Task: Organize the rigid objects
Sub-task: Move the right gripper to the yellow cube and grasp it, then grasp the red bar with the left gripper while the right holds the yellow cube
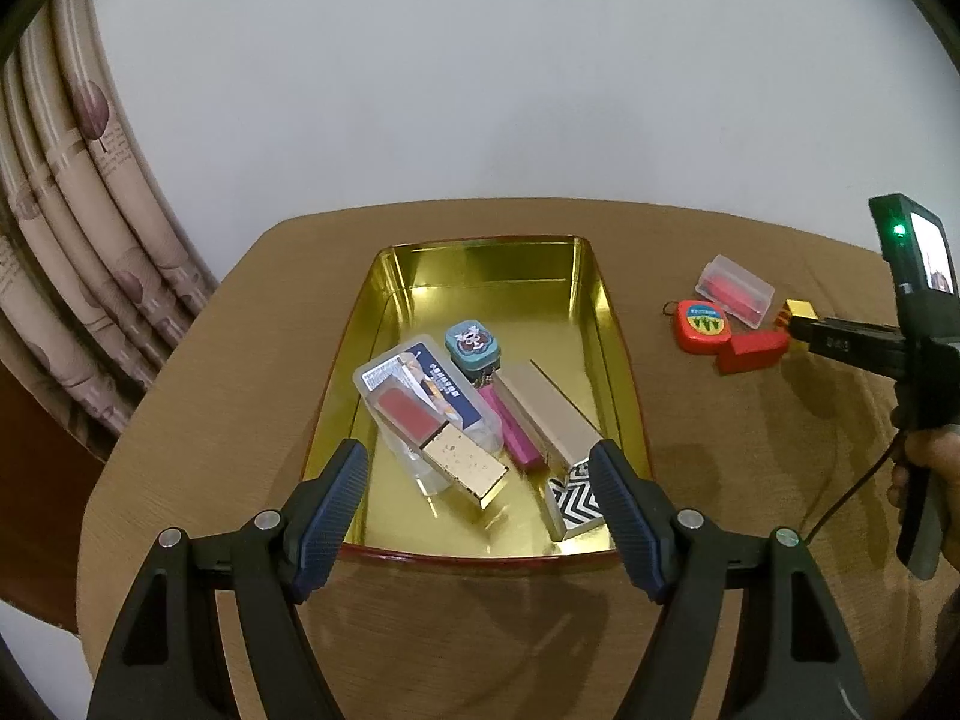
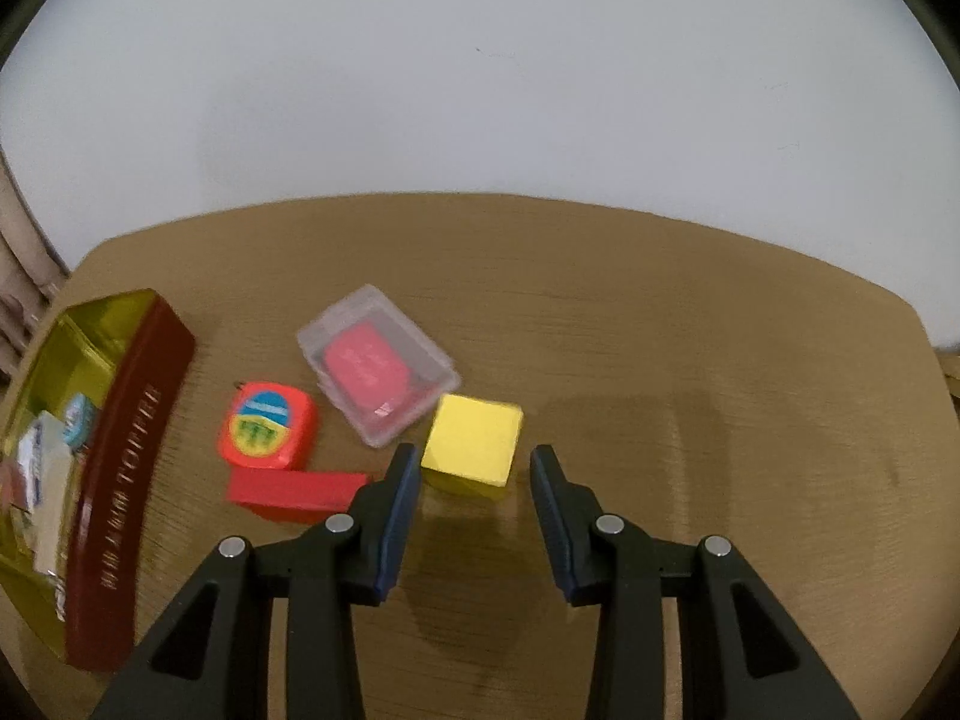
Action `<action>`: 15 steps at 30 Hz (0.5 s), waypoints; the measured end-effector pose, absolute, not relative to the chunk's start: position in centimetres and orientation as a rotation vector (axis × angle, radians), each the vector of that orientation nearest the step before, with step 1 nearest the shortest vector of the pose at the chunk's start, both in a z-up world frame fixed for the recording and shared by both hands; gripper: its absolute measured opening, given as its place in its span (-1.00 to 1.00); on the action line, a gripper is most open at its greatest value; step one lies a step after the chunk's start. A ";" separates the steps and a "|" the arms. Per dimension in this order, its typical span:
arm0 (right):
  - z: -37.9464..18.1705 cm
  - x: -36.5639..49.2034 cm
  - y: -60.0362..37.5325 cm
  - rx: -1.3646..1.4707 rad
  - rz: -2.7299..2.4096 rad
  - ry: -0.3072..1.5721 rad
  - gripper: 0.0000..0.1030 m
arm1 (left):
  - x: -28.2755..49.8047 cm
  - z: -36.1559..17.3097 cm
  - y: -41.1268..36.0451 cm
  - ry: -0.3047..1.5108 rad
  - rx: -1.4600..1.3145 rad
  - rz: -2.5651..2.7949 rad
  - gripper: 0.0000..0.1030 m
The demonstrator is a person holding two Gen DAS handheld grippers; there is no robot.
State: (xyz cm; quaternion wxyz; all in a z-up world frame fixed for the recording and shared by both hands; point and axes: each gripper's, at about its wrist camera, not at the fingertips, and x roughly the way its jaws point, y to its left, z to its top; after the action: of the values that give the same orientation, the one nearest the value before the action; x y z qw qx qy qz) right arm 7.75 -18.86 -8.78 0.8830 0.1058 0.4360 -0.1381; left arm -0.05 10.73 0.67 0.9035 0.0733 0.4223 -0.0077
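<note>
Right hand-held gripper (image 2: 471, 468) jaws apart, empty, straddling yellow cube (image 2: 471, 447) on surface (image 2: 660, 330) beside clear case (image 2: 378, 366); push deeper, centre pads on flat sides, avoid red block (image 2: 294, 492). Left hand-held gripper (image 1: 480, 474) wide, empty over gold tin (image 1: 480, 258)

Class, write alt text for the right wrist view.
The open right gripper is poised over a yellow cube on a brown table. Left of it lie a red block, an orange tape measure and a clear case.

Brown table (image 1: 456, 630), patterned curtain (image 1: 78, 192), plain white wall (image 1: 480, 90)
</note>
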 end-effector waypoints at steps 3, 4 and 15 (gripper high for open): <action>-9.4 7.4 -19.6 0.261 -0.280 0.899 -0.25 | -0.1 0.7 10.6 0.869 0.158 -0.014 0.42; -9.5 7.2 -19.8 0.264 -0.279 0.891 -0.25 | -0.1 0.7 10.6 0.868 0.158 -0.013 0.42; -10.5 7.7 -19.5 0.224 -0.282 0.875 -0.25 | -0.4 0.5 9.8 0.877 0.169 -0.032 0.42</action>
State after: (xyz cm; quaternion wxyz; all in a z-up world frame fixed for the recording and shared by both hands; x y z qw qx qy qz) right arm 7.69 -19.49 -10.45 0.8901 0.1078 0.4214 -0.1358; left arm -0.38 9.85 0.46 0.9018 0.0816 0.4240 -0.0157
